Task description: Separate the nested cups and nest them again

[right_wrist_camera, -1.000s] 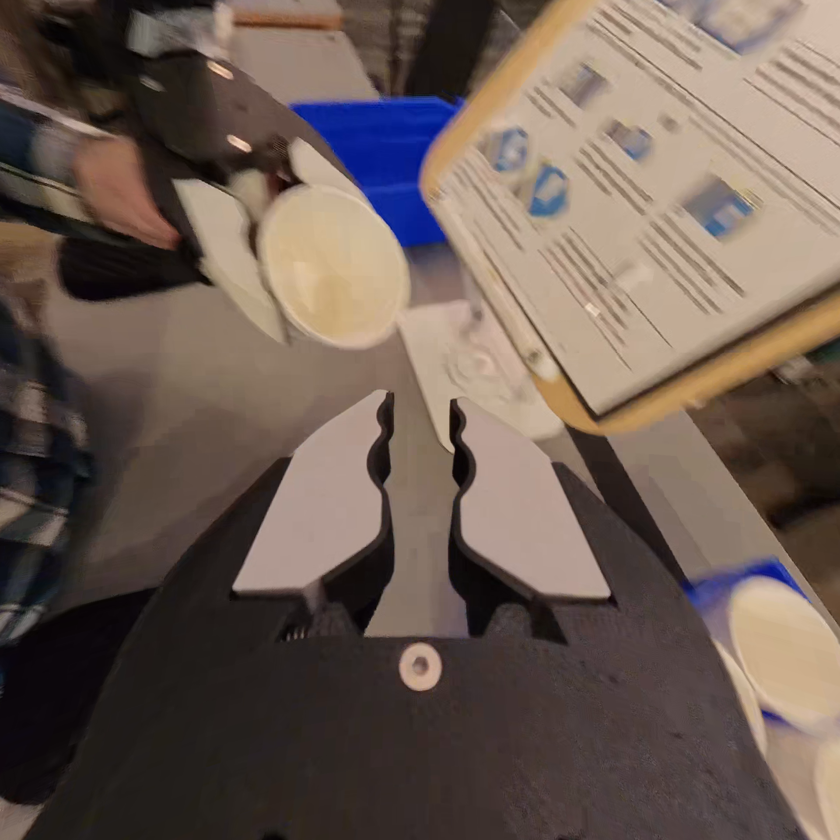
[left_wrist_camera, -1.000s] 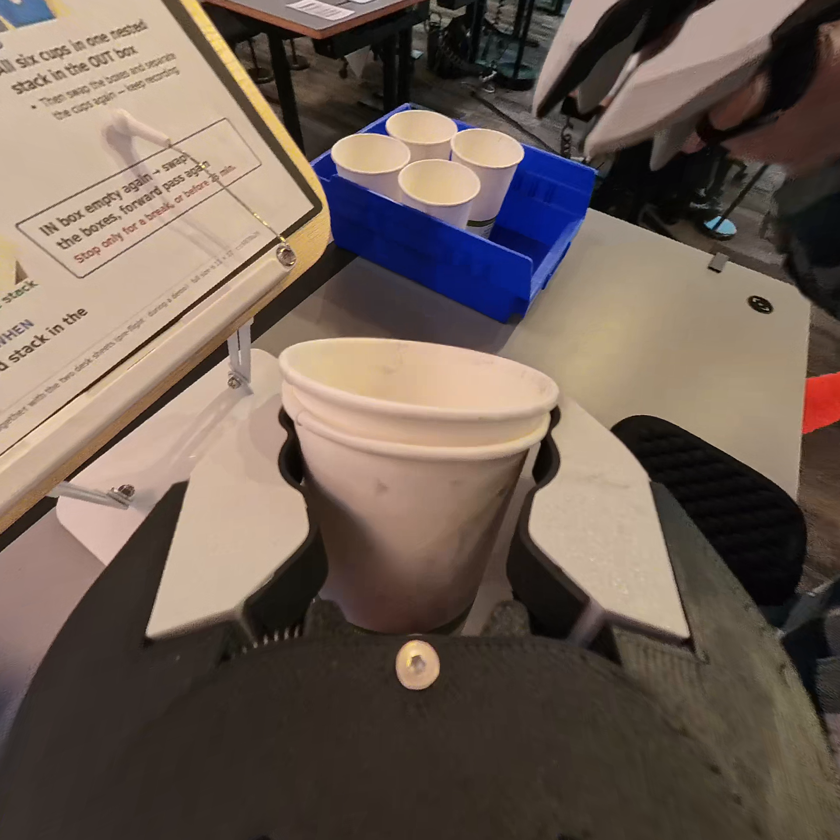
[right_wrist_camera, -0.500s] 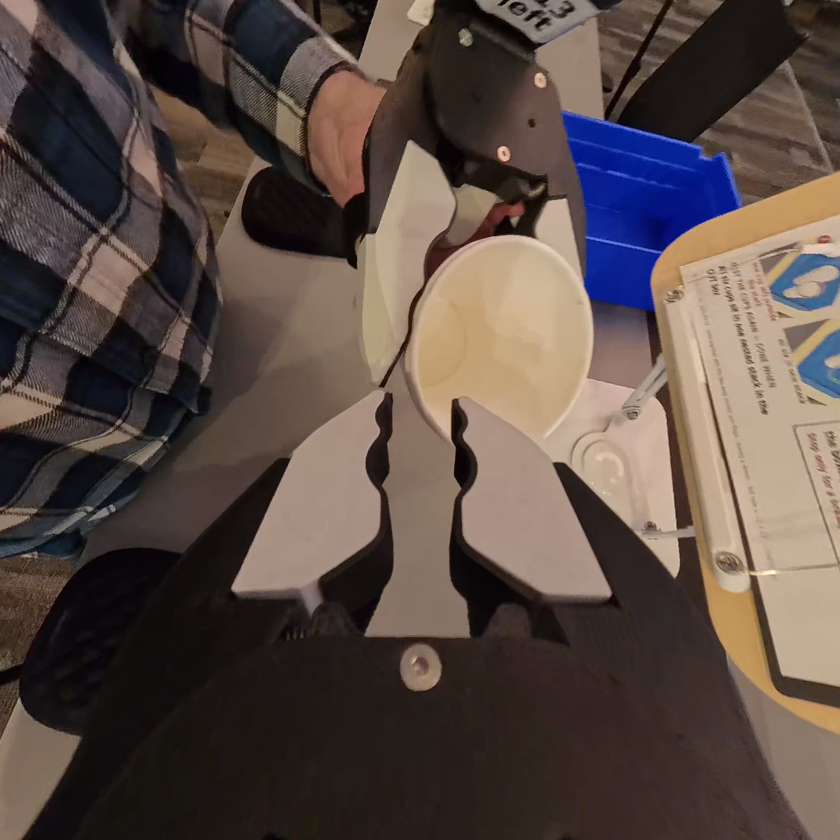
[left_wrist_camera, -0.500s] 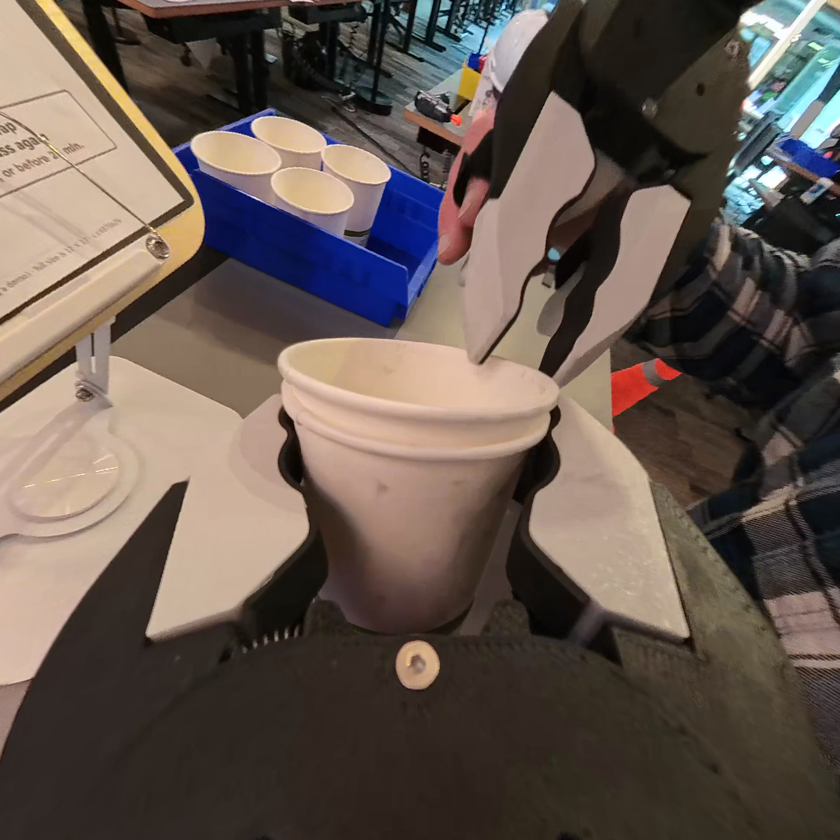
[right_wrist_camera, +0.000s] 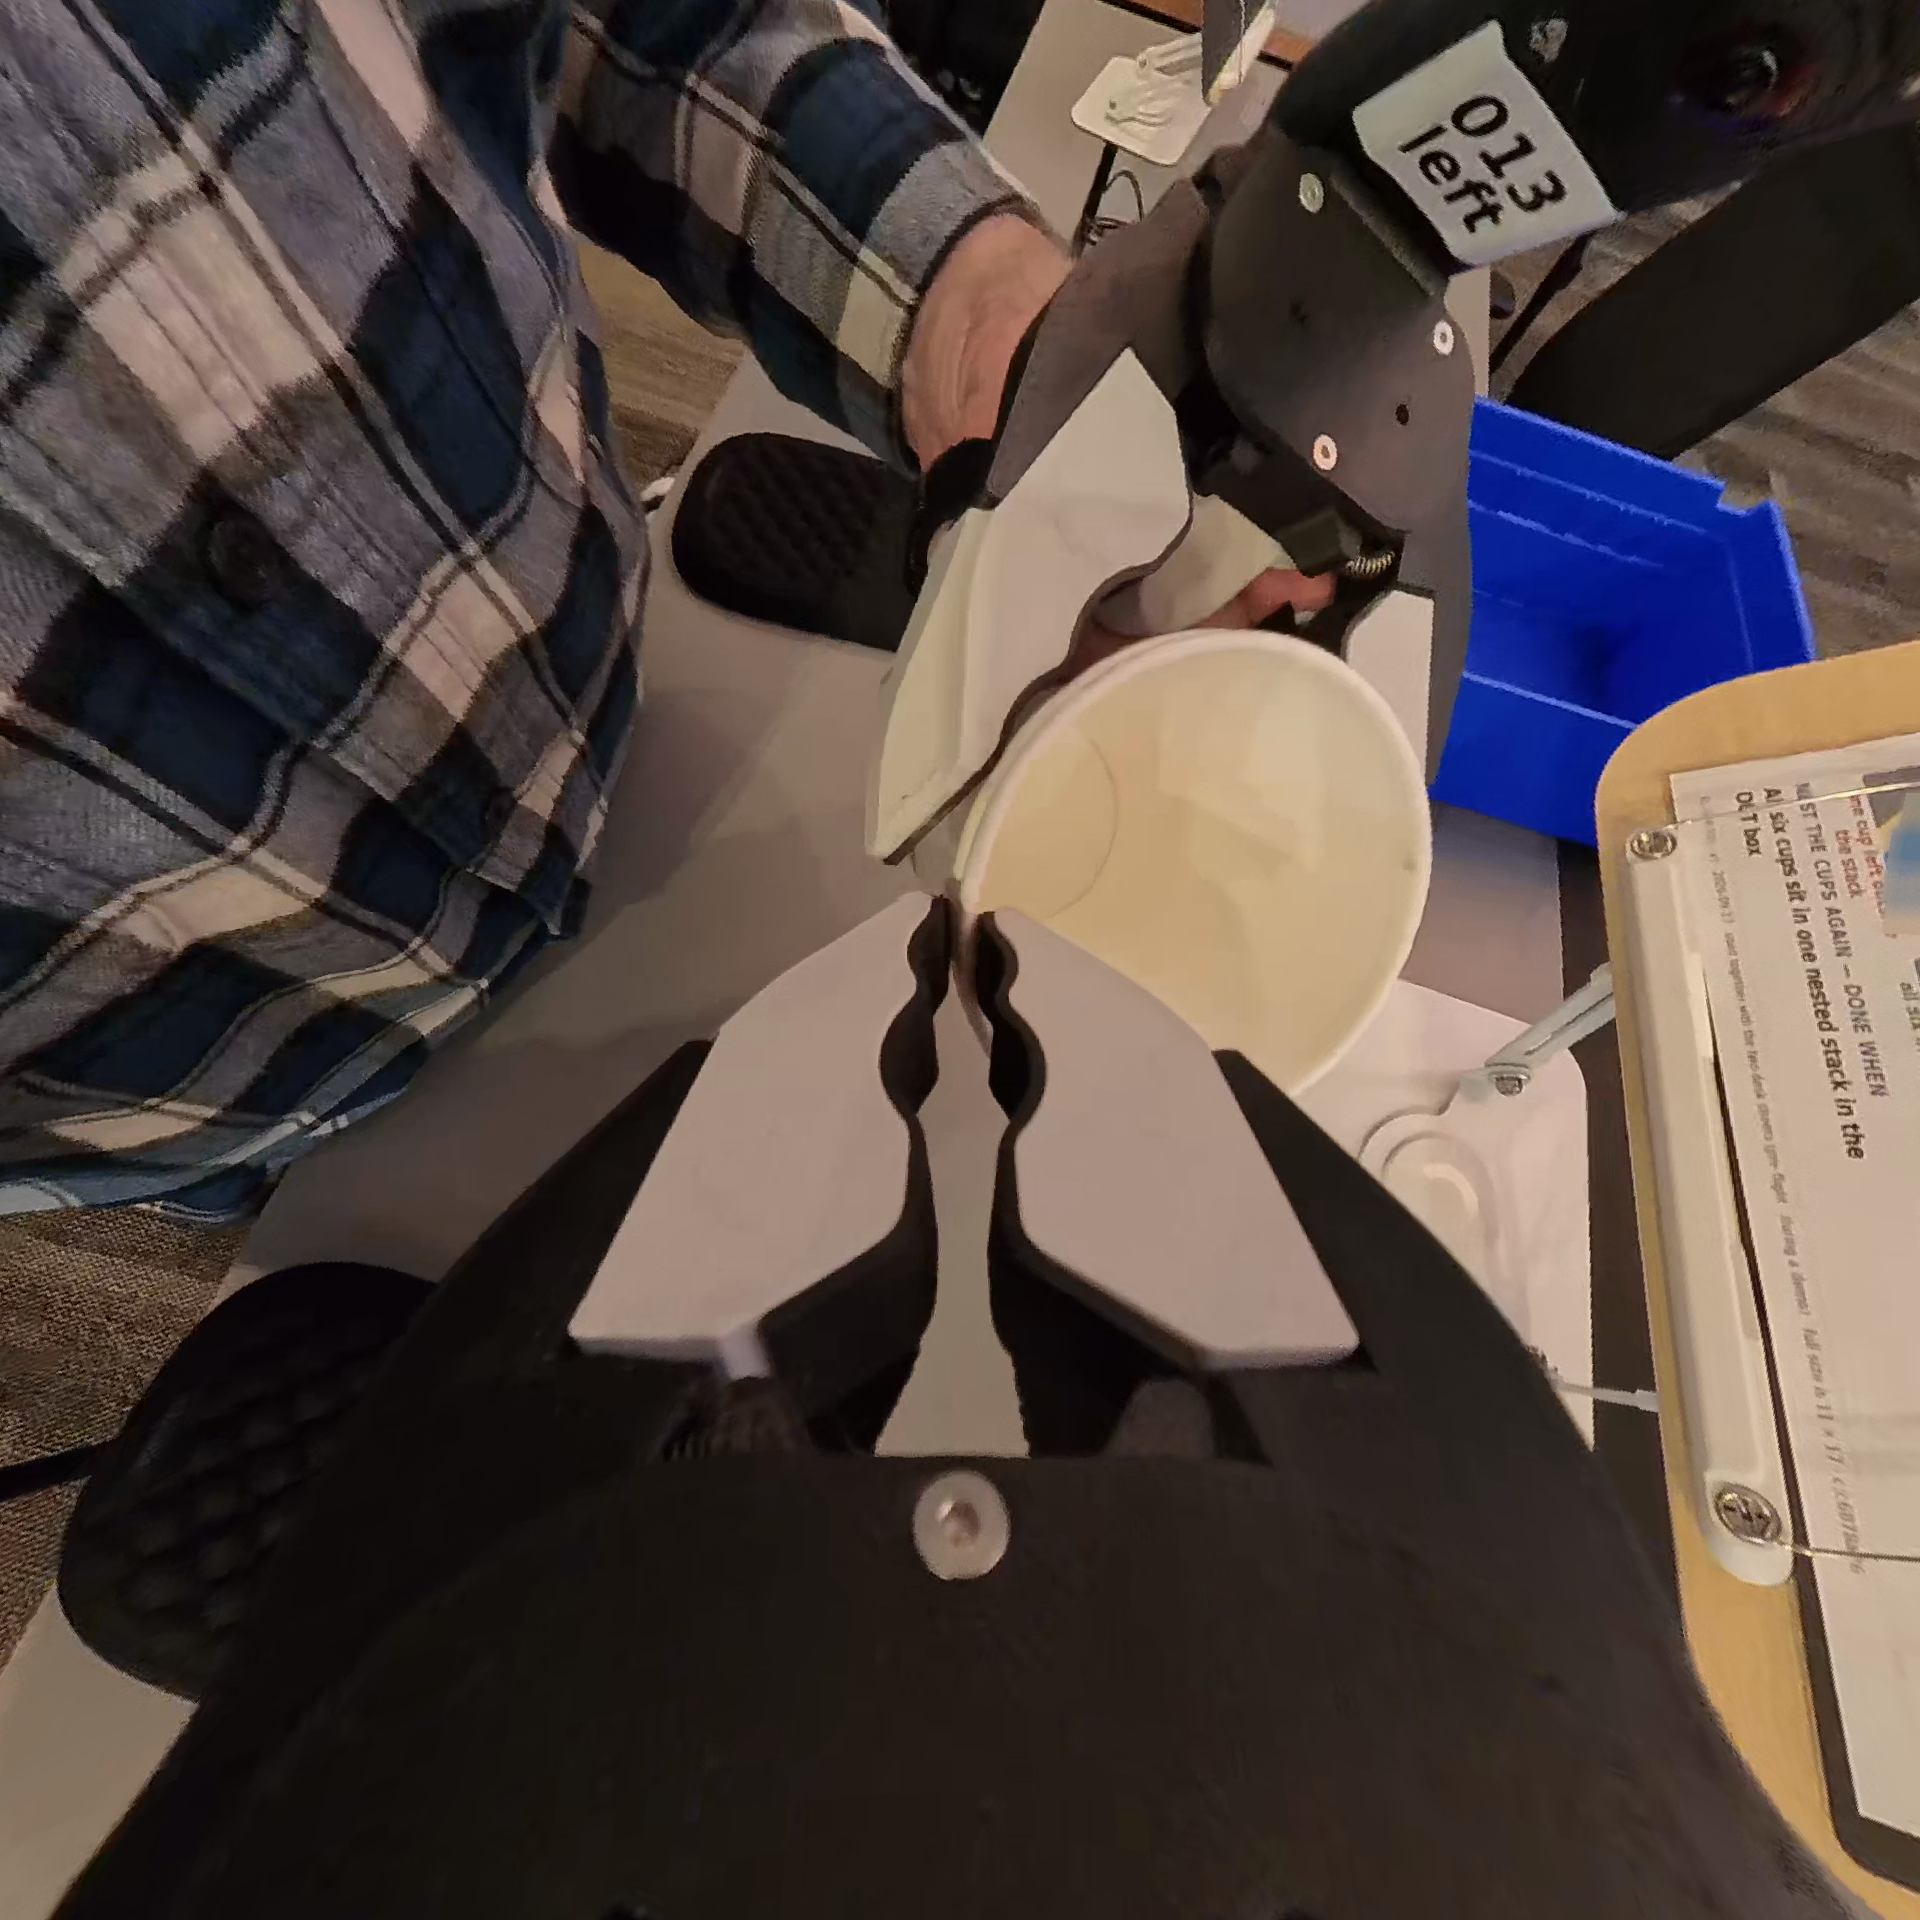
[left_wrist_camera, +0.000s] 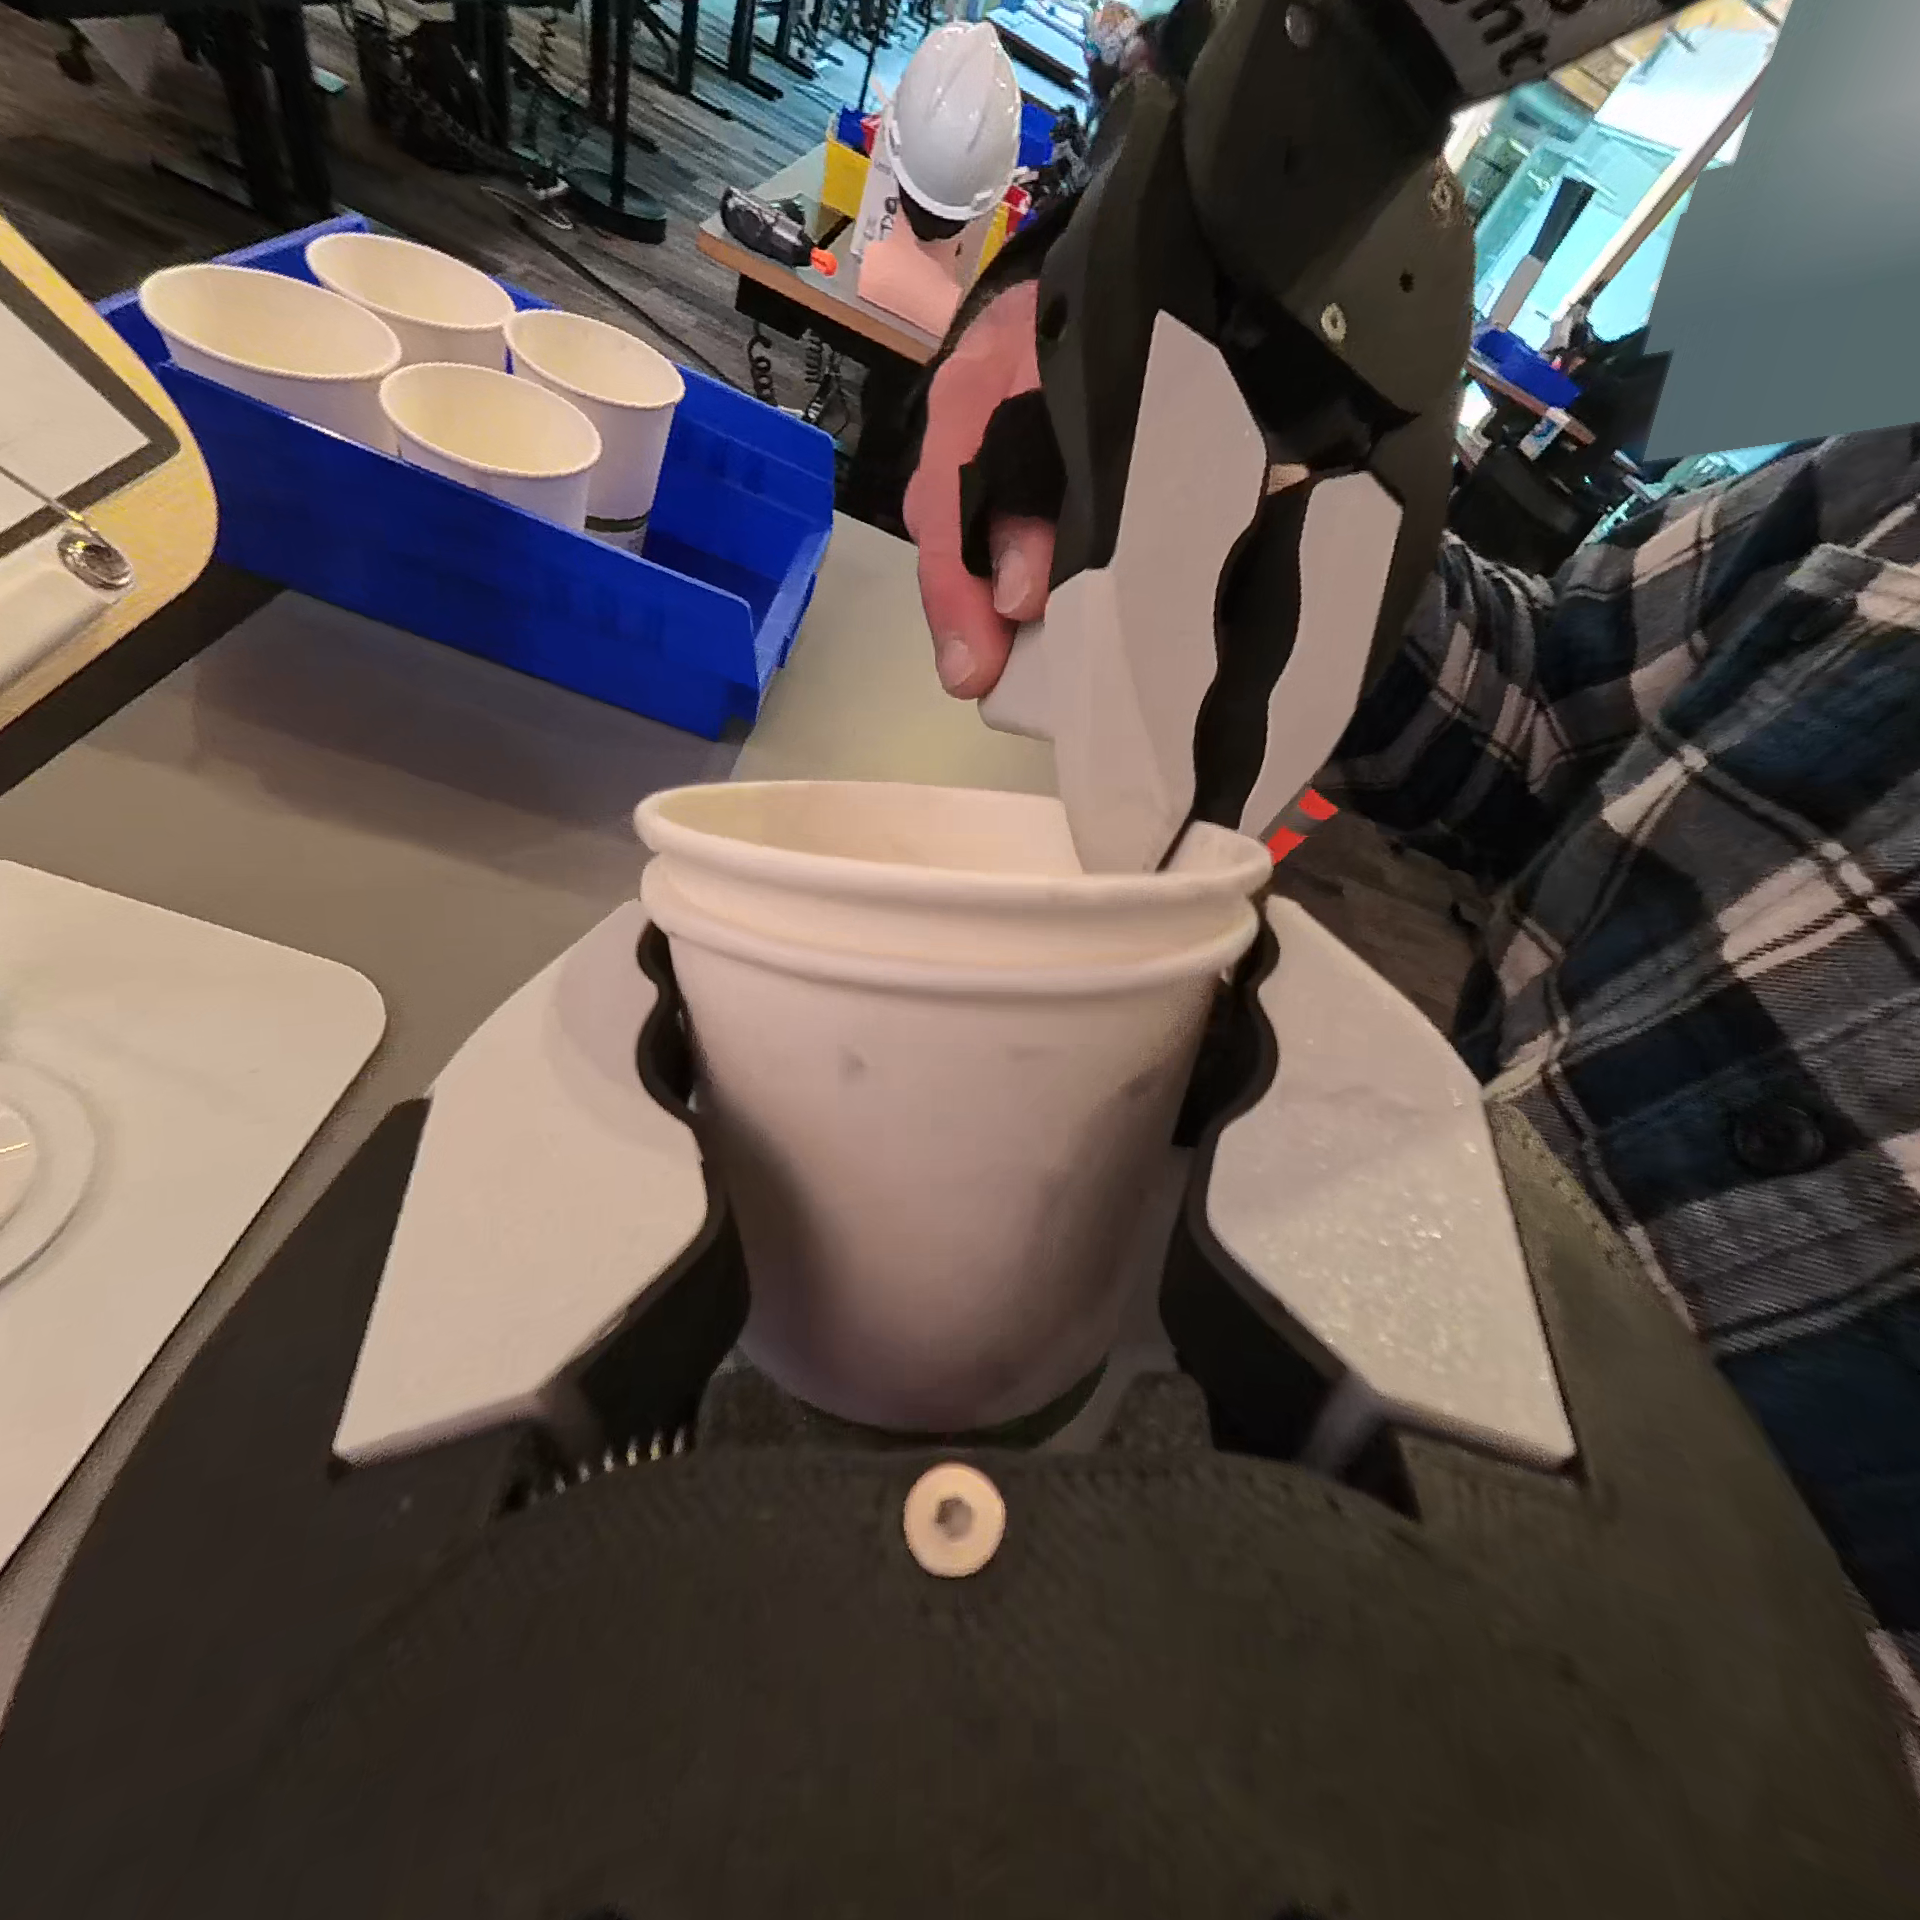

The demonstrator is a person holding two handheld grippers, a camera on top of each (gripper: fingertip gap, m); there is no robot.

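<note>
My left gripper [left_wrist_camera: 954, 966] is shut on a stack of two nested white paper cups [left_wrist_camera: 935, 1122], gripping the outer cup's wall below its rim. The inner cup [left_wrist_camera: 914, 842] stands a little raised in the outer one. My right gripper [right_wrist_camera: 964, 925] is shut on the inner cup's rim [right_wrist_camera: 971, 914], one finger inside the cup and one outside. In the left wrist view the right gripper [left_wrist_camera: 1174, 842] comes down from above onto the rim's far right side. In the right wrist view the left gripper [right_wrist_camera: 1174, 665] holds the cup stack [right_wrist_camera: 1205, 842] tilted, its mouth toward the camera.
A blue bin [left_wrist_camera: 499, 582] with several upright white cups [left_wrist_camera: 488, 426] stands at the back left of the grey table [left_wrist_camera: 364, 769]. An instruction board on a white stand [right_wrist_camera: 1766, 1195] sits close by. An empty blue bin [right_wrist_camera: 1600, 613] lies behind. A person in a plaid shirt [right_wrist_camera: 260, 520] stands alongside.
My right gripper moved onto the cup stack and its fingers closed on the inner cup's rim. The inner cup has lifted slightly. My left gripper kept its hold.
</note>
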